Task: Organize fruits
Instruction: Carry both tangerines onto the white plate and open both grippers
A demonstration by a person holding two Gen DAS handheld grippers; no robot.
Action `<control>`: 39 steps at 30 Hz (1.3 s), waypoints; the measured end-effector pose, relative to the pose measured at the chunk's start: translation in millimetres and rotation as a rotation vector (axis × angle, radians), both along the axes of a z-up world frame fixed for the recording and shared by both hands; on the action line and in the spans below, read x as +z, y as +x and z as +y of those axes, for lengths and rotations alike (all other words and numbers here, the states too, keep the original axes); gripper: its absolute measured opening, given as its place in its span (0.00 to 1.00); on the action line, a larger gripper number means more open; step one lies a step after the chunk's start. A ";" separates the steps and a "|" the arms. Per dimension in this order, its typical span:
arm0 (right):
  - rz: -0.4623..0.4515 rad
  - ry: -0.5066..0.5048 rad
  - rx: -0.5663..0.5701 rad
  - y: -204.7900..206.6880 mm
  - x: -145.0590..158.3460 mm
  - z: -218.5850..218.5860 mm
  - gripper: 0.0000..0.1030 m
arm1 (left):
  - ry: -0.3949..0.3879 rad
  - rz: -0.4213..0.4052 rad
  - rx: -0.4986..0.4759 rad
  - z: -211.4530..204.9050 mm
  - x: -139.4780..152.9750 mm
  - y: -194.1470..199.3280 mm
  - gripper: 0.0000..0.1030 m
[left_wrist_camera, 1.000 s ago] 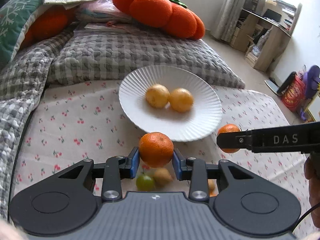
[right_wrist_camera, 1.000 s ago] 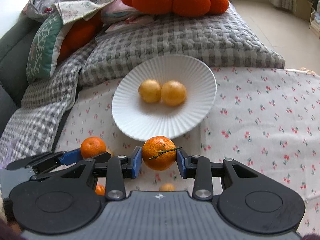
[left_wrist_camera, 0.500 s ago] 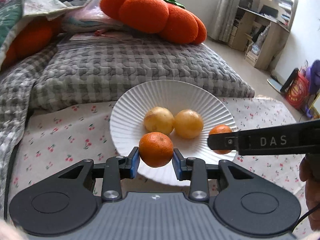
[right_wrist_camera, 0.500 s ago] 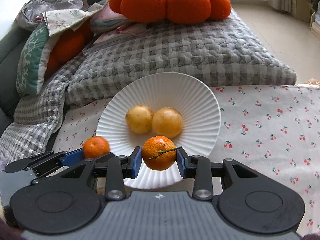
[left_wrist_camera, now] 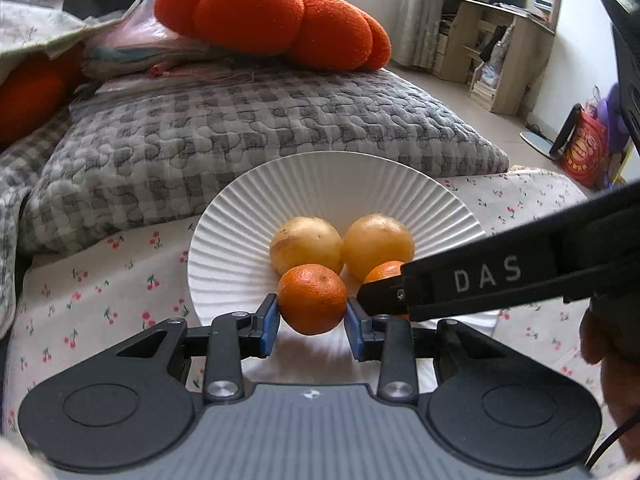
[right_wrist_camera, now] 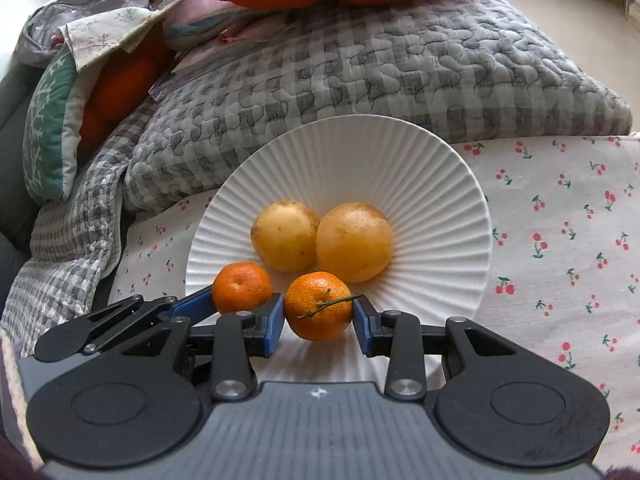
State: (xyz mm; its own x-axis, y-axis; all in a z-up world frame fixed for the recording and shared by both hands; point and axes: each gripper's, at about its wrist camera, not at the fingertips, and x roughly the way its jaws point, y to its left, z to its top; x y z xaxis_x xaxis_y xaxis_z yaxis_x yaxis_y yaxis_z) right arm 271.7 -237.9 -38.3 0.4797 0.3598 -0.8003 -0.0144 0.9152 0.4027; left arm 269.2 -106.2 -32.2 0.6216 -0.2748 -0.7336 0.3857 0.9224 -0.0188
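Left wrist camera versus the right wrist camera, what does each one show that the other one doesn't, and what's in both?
Only the left wrist view shows the wooden shelving, the red bag on the floor and the DAS lettering along the right gripper's side.

Only the right wrist view shows the green snowflake cushion and the stem on the right gripper's stemmed mandarin.

Both show the white ribbed plate holding two yellow fruits, the left gripper shut on its plain mandarin, the grey quilted cushion and the orange pumpkin pillow.
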 end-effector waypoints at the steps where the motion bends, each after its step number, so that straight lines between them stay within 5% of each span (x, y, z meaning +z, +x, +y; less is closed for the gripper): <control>1: 0.004 0.008 -0.004 1.3 -1.5 0.4 0.32 | -0.003 0.000 -0.004 1.2 -1.9 1.3 0.26; 20: 0.011 0.085 -0.083 10.2 -14.9 4.4 0.34 | -0.016 -0.059 0.022 15.6 -2.6 7.5 0.30; 28: -0.001 0.106 -0.106 8.1 -13.9 0.8 0.35 | -0.019 -0.088 0.040 22.7 6.7 5.8 0.68; 39: -0.017 0.122 -0.150 -5.4 -1.7 -9.2 0.45 | -0.081 -0.077 0.033 27.8 22.8 -0.8 0.76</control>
State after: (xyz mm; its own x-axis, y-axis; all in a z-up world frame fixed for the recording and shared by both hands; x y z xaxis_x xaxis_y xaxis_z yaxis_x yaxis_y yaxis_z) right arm 266.3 -247.1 -40.0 0.5485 0.3773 -0.7462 0.1104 0.8519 0.5119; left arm 268.4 -78.5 -9.3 0.6847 -0.3095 -0.6599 0.3582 0.9314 -0.0652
